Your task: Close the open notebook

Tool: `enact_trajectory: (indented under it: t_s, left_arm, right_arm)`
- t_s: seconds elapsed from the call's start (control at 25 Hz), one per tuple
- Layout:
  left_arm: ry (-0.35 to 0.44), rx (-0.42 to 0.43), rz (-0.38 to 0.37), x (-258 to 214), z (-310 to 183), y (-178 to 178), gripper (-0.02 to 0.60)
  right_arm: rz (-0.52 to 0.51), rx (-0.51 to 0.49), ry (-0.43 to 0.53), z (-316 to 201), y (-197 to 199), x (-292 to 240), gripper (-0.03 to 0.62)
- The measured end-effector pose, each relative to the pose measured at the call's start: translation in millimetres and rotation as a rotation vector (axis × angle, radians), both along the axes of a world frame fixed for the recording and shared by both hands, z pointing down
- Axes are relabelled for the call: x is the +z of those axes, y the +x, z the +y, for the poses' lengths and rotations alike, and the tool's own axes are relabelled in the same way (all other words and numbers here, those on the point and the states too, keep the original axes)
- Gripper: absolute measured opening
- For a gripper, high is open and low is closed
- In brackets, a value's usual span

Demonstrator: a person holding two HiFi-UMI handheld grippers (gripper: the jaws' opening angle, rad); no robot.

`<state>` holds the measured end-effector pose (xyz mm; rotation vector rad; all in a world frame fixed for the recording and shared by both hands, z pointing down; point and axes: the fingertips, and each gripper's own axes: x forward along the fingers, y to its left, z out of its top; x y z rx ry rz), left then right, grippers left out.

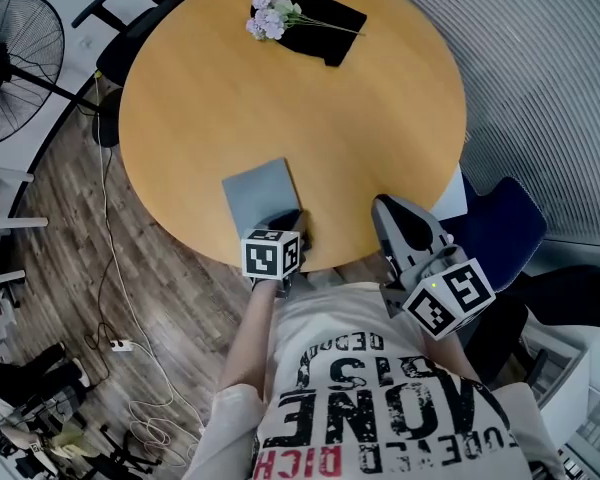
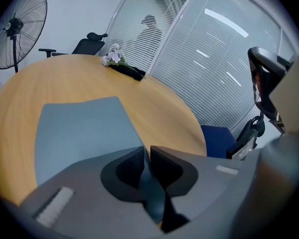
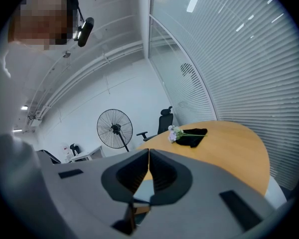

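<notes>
Where the round wooden table curves toward the person, the grey notebook is seen lying flat near the near edge, its plain cover turned up and no open pages showing, so that it appears to be closed. The left gripper is held at the notebook's near edge and is angled down toward it. Its jaws are parted by a narrow gap, through which the grey cover can be seen, and no pressing of the pads on the cover can be made out. The right gripper is held over the table's near rim to the right, apart from the notebook. Its jaws are brought together at the tips, and nothing is caught between them. At the far side of the table a small bunch of pale flowers is laid across a black cloth, well apart from the notebook. A standing fan is seen on the floor to the left, and a blue chair is tucked beside the table on the right.
</notes>
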<state>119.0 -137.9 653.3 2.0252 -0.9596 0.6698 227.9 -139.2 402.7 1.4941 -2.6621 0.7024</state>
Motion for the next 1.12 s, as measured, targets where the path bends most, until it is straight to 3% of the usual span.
enact_trajectory:
  t_s: [0.12, 0.24, 0.8, 0.88, 0.96, 1.12]
  left_arm:
    - [0.011, 0.013, 0.03, -3.8, 1.7, 1.6, 0.063]
    - [0.029, 0.038, 0.052, -6.5, 3.6, 6.7, 0.121]
    - [0.043, 0.007, 0.072, -6.9, 1.5, 2.2, 0.078]
    - [0.039, -0.022, 0.092, -8.6, -0.4, -1.8, 0.076]
    - [0.034, -0.078, 0.112, -9.5, -4.6, -9.8, 0.024]
    - [-0.005, -0.167, 0.17, -9.1, -12.1, -20.4, 0.011]
  right_arm:
    - [0.0, -0.006, -0.003, -0.5, -1.8, 0.5, 0.012]
    - [-0.002, -0.011, -0.007, -2.8, -1.5, 1.7, 0.012]
    - [-0.008, -0.028, -0.021, -12.5, -9.9, 5.8, 0.012]
    - [-0.011, -0.032, -0.021, -13.7, -12.7, 4.8, 0.012]
    - [-0.014, -0.038, -0.021, -15.0, -15.4, 5.1, 0.012]
    - [-0.012, -0.046, -0.025, -16.2, -18.0, 7.1, 0.012]
